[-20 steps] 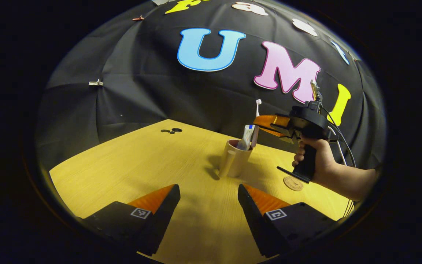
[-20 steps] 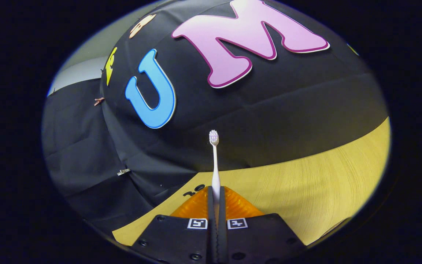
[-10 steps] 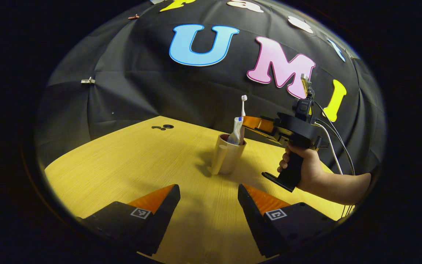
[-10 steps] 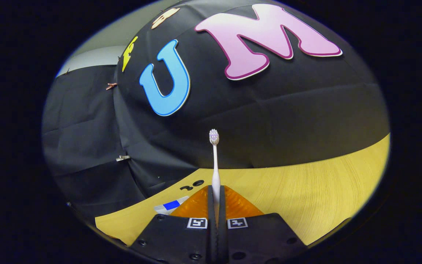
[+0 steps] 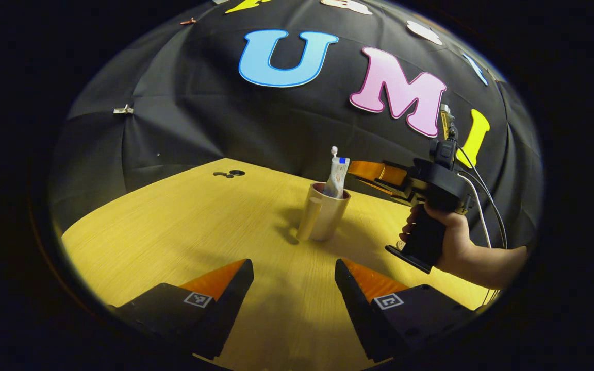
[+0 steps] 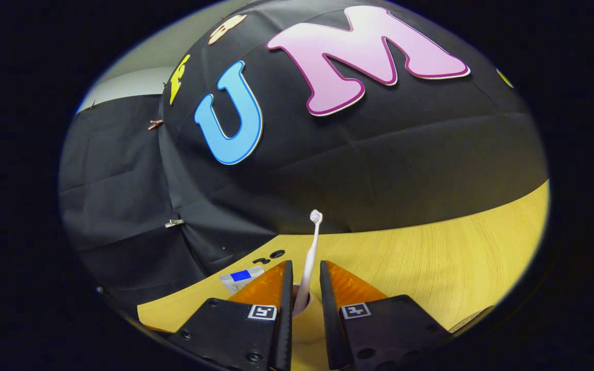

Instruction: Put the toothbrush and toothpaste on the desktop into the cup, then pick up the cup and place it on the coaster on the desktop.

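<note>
The beige cup [image 5: 324, 219] stands upright near the middle of the table [image 5: 183, 226], with the toothpaste tube [image 5: 337, 176] and the toothbrush [image 6: 309, 257] inside it. The right gripper [image 6: 306, 281] has its 2 fingers parted around the brush handle, not pressing it. The left gripper [image 5: 293, 281] is wide open and holds nothing, near the front edge. A hand [image 5: 449, 242] holds the right gripper.

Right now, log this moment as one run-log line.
right gripper: open, toothbrush released into cup | toothpaste: in cup | left gripper: open, idle | pending: cup to coaster
</note>
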